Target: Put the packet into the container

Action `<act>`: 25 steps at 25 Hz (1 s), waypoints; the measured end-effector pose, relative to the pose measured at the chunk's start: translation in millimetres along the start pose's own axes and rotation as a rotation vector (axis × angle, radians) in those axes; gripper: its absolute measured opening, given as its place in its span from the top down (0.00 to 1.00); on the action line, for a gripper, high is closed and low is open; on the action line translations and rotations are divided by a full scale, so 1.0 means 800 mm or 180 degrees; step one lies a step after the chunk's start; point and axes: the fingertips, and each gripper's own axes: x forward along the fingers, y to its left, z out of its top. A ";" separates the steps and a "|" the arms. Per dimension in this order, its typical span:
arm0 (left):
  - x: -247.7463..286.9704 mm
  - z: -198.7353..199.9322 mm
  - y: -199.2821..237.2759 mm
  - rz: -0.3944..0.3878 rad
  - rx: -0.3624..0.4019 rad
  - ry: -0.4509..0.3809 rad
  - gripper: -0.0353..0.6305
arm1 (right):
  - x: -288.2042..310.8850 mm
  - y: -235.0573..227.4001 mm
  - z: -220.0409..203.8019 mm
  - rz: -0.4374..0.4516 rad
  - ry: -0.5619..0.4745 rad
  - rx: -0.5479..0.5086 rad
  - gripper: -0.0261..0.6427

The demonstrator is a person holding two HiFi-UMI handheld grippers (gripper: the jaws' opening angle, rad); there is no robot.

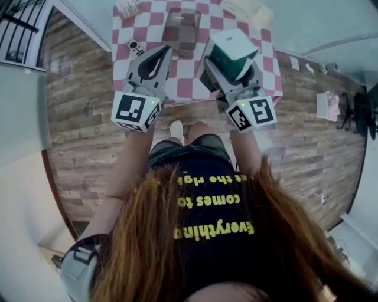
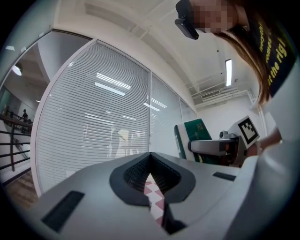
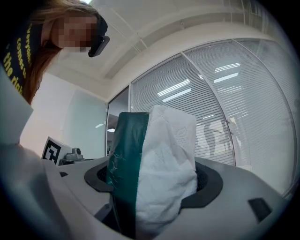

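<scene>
The packet (image 1: 233,52) is a soft tissue pack, green and white, and my right gripper (image 1: 226,59) is shut on it above the right side of the checkered table (image 1: 183,88). In the right gripper view the packet (image 3: 150,173) stands up between the jaws and hides the table. The container (image 1: 181,29), a clear brownish tub, stands on the table ahead of both grippers. My left gripper (image 1: 163,54) is shut and holds nothing, hovering above the table's left side. Through its slit in the left gripper view only a sliver of checkered cloth (image 2: 153,194) shows, with the packet (image 2: 197,133) off to the right.
A remote control (image 1: 135,46) lies on the table's left part. White items (image 1: 127,7) and a pale bag (image 1: 248,9) sit at the far edge. Wooden floor (image 1: 82,118) surrounds the table; the person's feet (image 1: 176,128) are just before it.
</scene>
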 end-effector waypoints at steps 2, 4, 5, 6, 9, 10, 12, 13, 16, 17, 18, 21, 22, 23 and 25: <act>0.005 -0.005 0.005 0.0014 -0.0003 0.0000 0.95 | 0.006 -0.006 -0.002 0.0001 0.0011 0.0014 0.39; 0.012 -0.008 0.012 0.0042 -0.0021 0.0006 0.95 | 0.015 -0.013 -0.005 0.0023 0.0036 0.0022 0.39; 0.017 -0.010 0.017 0.0063 -0.0031 0.0010 0.95 | 0.021 -0.017 -0.007 0.0041 0.0049 0.0027 0.39; 0.022 -0.010 0.022 0.0089 -0.0036 0.0010 0.95 | 0.028 -0.021 -0.008 0.0065 0.0060 0.0032 0.39; 0.037 -0.012 0.034 0.0159 -0.0034 0.0021 0.95 | 0.047 -0.035 -0.010 0.0134 0.0093 0.0047 0.39; 0.043 -0.012 0.037 0.0173 -0.0025 0.0027 0.95 | 0.052 -0.040 -0.010 0.0151 0.0099 0.0055 0.39; 0.054 -0.012 0.045 0.0213 -0.0017 0.0032 0.95 | 0.065 -0.051 -0.009 0.0190 0.0101 0.0065 0.39; 0.061 -0.012 0.050 0.0245 -0.0024 0.0028 0.95 | 0.073 -0.056 -0.008 0.0217 0.0102 0.0068 0.39; 0.078 -0.014 0.063 0.0350 -0.0025 0.0023 0.95 | 0.090 -0.070 -0.008 0.0311 0.0121 0.0071 0.39; 0.084 -0.016 0.065 0.0372 -0.0018 0.0029 0.95 | 0.094 -0.075 -0.009 0.0335 0.0129 0.0072 0.39; 0.091 -0.017 0.068 0.0389 -0.0011 0.0030 0.95 | 0.099 -0.081 -0.010 0.0354 0.0134 0.0076 0.39; 0.110 -0.016 0.076 0.0437 0.0012 0.0013 0.95 | 0.112 -0.099 -0.012 0.0412 0.0144 0.0095 0.39; 0.115 -0.015 0.078 0.0451 0.0015 0.0012 0.95 | 0.115 -0.104 -0.014 0.0429 0.0152 0.0104 0.39; 0.118 -0.015 0.080 0.0468 0.0010 0.0020 0.95 | 0.120 -0.109 -0.015 0.0441 0.0162 0.0117 0.39; 0.123 -0.019 0.087 0.0512 -0.0012 0.0065 0.95 | 0.129 -0.116 -0.019 0.0451 0.0185 0.0143 0.39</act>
